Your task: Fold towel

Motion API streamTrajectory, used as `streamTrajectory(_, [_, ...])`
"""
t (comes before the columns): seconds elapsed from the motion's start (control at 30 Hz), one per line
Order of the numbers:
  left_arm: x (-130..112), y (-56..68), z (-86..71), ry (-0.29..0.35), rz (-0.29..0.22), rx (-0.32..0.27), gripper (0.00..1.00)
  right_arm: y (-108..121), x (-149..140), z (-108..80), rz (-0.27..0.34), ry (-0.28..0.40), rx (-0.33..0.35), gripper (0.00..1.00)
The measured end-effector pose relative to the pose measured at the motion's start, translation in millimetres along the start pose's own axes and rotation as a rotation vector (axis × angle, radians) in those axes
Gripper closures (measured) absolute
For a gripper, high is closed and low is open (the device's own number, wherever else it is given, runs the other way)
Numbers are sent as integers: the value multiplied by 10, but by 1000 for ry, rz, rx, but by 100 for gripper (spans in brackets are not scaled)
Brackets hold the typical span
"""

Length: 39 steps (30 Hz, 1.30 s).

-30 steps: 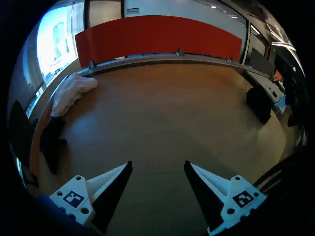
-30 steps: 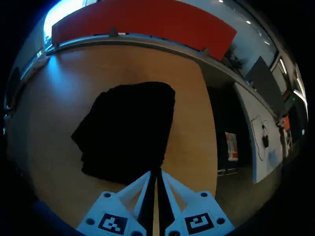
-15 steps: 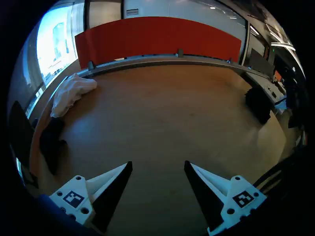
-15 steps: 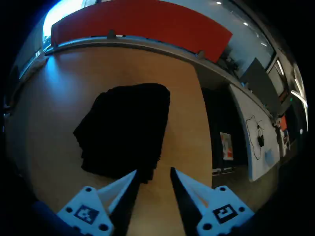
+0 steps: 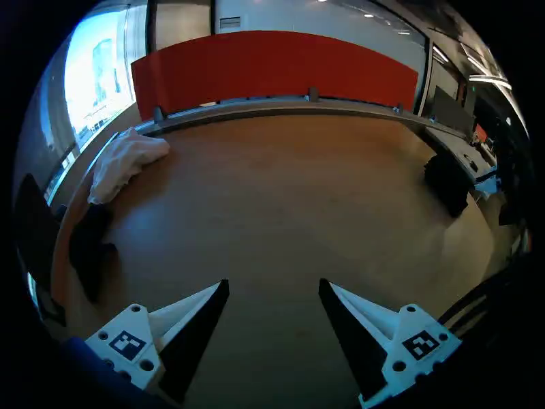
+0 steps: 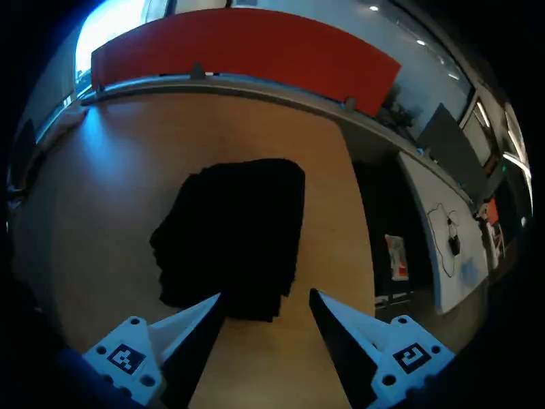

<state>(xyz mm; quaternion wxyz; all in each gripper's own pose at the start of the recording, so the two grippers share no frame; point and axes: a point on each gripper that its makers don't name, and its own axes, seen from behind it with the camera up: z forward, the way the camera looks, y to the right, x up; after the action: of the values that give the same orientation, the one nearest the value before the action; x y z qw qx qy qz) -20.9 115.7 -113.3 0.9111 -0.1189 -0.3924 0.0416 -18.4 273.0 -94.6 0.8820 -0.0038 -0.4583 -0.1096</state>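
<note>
A black folded towel (image 6: pixel 235 235) lies flat on the wooden table (image 6: pixel 102 204) in the right gripper view, its near edge between the spread fingers. My right gripper (image 6: pixel 266 320) stands open just above that edge, holding nothing. In the left gripper view the same black towel (image 5: pixel 446 180) shows small at the far right of the table. My left gripper (image 5: pixel 272 300) is open over bare wood, nothing between its fingers. A white crumpled towel (image 5: pixel 122 160) lies at the far left, and a dark cloth (image 5: pixel 87 245) sits at the left edge.
A red partition (image 5: pixel 272 68) runs along the table's far edge behind a metal rail. To the right of the table the floor drops away, with a white board (image 6: pixel 443 238) and dark furniture beyond. A bright window (image 5: pixel 95 75) is at the far left.
My right gripper went from shut on the black towel's edge to wide open, letting the towel go; it lies flat. The left gripper has not moved.
</note>
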Motion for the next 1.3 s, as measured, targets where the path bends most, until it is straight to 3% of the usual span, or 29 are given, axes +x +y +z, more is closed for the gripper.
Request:
streamTrajectory(0.3, [52, -2, -20, 11, 1, -2, 2, -281, 436, -168, 72, 145, 42, 10])
streamTrajectory(0.77, [148, -34, -47, 37, -5, 7, 2, -676, 1166, -453, 121, 398, 58, 10])
streamTrajectory(0.9, [176, -55, -54, 46, -8, 12, 2, -782, 1353, -540, 143, 474, 61, 4])
streamTrajectory(1.1, [228, -100, -47, 60, -12, 22, 2, -892, 1579, -641, 167, 572, 60, 2])
streamTrajectory(1.3, [344, -155, -44, 91, -12, 32, 2, -879, 1825, -775, 229, 673, 47, 1])
